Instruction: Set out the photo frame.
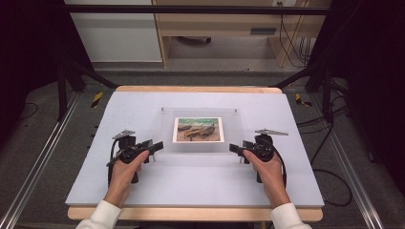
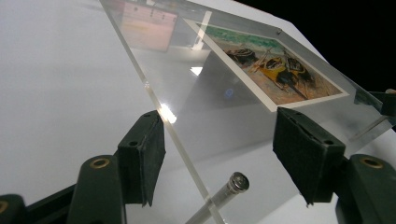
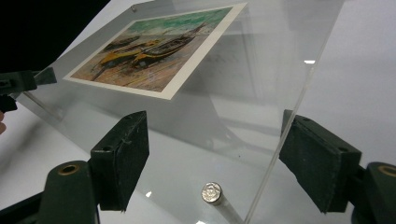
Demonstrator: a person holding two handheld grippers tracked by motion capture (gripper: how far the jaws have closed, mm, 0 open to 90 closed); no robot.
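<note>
- At the near left corner of the clear acrylic picture frame point(image 1: 200, 130), the left claw point(image 1: 155, 147) sits in the person's left hand point(image 1: 125, 168), pointing inward at the frame.
- In the left gripper view its jaws stand wide apart, one on each side of the frame's left edge, with neither pad touching the acrylic; a metal standoff pin point(image 2: 232, 185) shows between them under the panel.
- In the middle of the frame lies a print of beached boats point(image 1: 198, 129), and the frame itself rests on the pale tabletop point(image 1: 143, 186).
- At the near right corner of the frame, the right claw point(image 1: 235, 149) is held in the right hand point(image 1: 267, 167), its jaws likewise spread open astride the edge, a second metal pin point(image 3: 212, 193) between them.
</note>
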